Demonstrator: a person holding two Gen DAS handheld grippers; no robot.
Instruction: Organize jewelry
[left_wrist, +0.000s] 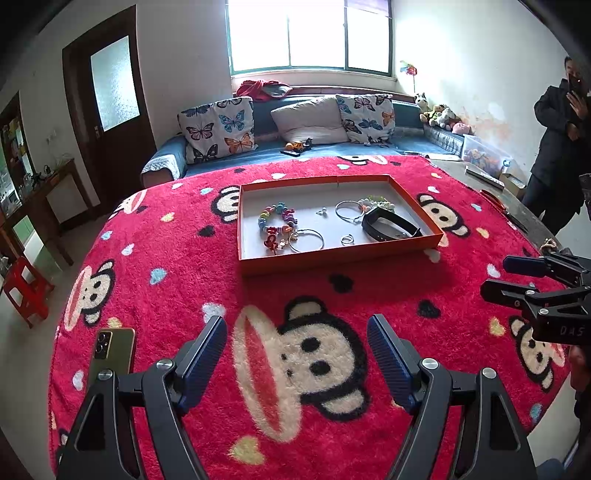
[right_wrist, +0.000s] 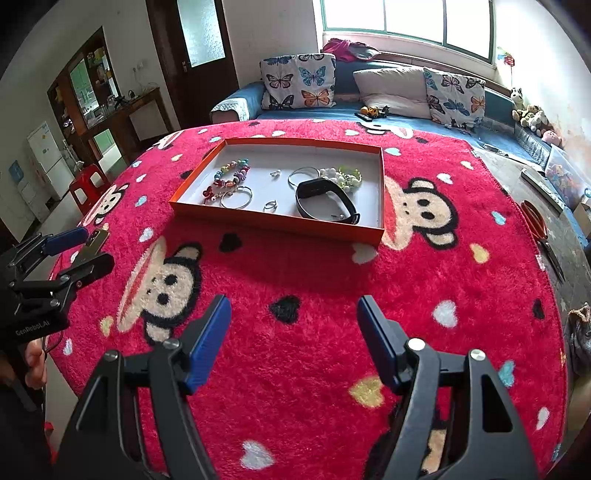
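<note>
Both grippers' jaws gape wide, holding nothing.

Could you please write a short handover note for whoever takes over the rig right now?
Left gripper: open, empty, hovering over the red monkey blanket, short of the tray.
Right gripper: open, empty, likewise short of the tray.
Orange tray holds all the jewelry in view: colourful bead bracelet, two silver bangles, two small rings, pale bead bracelet, black band.
A phone lies on the blanket at the left.
Done: nothing gripped.
Left: the pieces lie loosely in the tray; how to sort them is not evident.
</note>
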